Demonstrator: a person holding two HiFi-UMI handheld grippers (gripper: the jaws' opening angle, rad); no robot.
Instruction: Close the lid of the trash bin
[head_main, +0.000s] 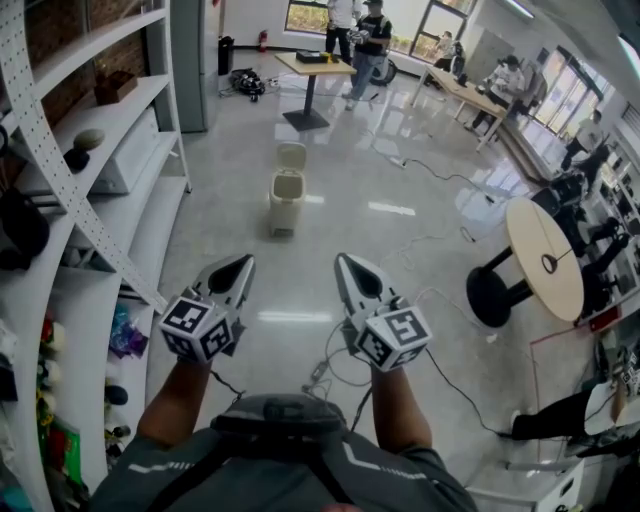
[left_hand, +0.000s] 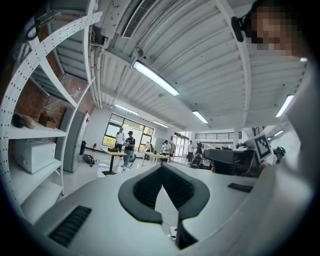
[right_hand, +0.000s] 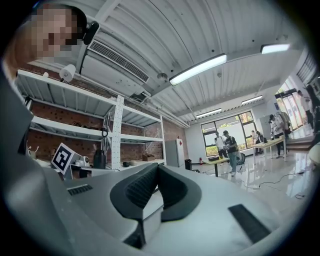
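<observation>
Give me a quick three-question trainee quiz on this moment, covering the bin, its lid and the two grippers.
1. True or false: the lid of the trash bin is already down.
2. Where does the bin stand? A) on a shelf B) on the open floor C) under the round table
3. Fill in: the left gripper and the right gripper are both ___ and hold nothing.

Key: 1 false, the lid stands upright; 2 B; 3 shut.
</observation>
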